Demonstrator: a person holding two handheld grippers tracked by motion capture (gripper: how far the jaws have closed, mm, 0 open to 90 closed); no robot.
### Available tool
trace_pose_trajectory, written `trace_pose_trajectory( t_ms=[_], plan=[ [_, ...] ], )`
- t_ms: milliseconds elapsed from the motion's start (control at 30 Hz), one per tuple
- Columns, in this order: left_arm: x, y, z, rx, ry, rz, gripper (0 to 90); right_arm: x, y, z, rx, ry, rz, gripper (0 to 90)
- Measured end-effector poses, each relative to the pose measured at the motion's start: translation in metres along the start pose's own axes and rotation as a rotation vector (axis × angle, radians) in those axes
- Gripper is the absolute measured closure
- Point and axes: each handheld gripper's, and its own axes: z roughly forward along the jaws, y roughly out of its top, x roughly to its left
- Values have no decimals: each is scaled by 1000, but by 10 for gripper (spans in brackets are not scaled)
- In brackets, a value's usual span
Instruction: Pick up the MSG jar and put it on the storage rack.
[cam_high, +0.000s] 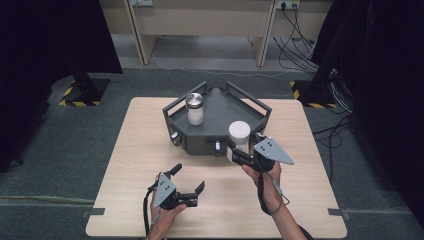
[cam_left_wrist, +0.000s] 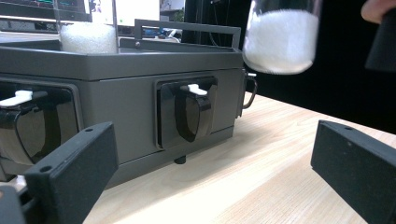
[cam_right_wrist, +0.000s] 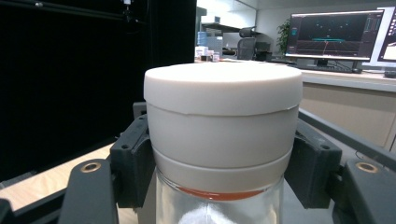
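A light wooden desk stands on grey carpet. Black curtains hang at nine and three o'clock. At twelve stands a beige bench, with loose cables beside it. Yellow-black hazard tape marks the stand bases. A lit monitor glows on a far counter.

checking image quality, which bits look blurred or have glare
Left gripper view: the held glass jar of white powder is smeared; the dark grey tray's glossy black clips show reflections. Right gripper view: the monitor behind is soft.

Wooden table, grey carpet floor, loose cables, lit monitor
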Motion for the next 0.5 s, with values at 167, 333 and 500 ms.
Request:
trace_pose_trajectory(
  t_ms=[167, 333, 500],
  plan=[
    [0, -1, 0, 3, 0, 2, 3, -1, 12, 10, -1, -9, -9, 343],
    [0, -1, 0, 4, 2, 3, 3, -4, 21, 23, 5, -18, -7, 343],
    [1, -1, 0, -1, 3, 5, 3, -5, 27, 36, 10, -40, -14, 343]
  ],
)
